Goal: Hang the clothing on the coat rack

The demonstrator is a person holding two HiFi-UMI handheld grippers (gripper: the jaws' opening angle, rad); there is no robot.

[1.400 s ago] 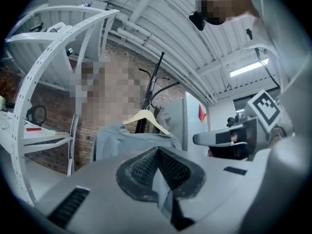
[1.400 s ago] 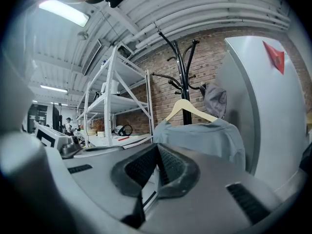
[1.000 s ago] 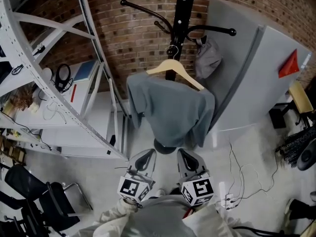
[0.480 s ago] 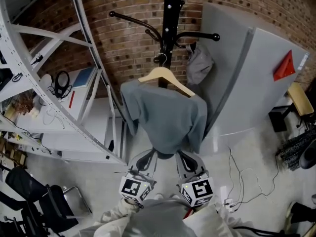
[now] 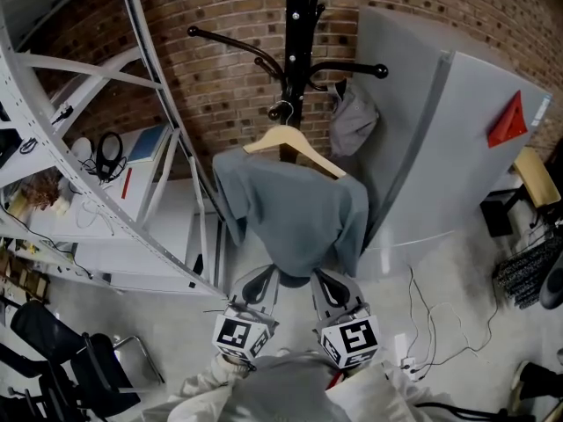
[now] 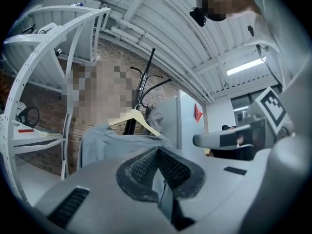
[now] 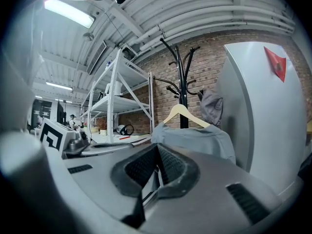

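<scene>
A grey shirt [image 5: 290, 209] drapes over a wooden hanger [image 5: 286, 139], which is hooked on the black coat rack [image 5: 297, 25] by the brick wall. Both grippers are held level side by side just below the shirt's hem. The left gripper [image 5: 268, 275] is shut with nothing between its pads. The right gripper [image 5: 318, 277] is also shut and empty. In the left gripper view the shirt [image 6: 112, 140] and hanger [image 6: 132, 117] hang straight ahead beyond the shut jaws [image 6: 158, 154]. The right gripper view has the shirt [image 7: 195, 135] ahead of its shut jaws [image 7: 157, 165].
A grey cloth bundle [image 5: 352, 121] hangs from a right arm of the rack. A tall grey cabinet [image 5: 457, 148] with a red triangle stands to the right. White metal shelving [image 5: 106, 148] fills the left. Cables [image 5: 431, 315] trail on the floor, and there is a black chair [image 5: 70, 350] at lower left.
In the head view the rack and shirt have shifted left and down toward the grippers, whose tips now sit under the hem. Both pairs of jaws stay shut.
</scene>
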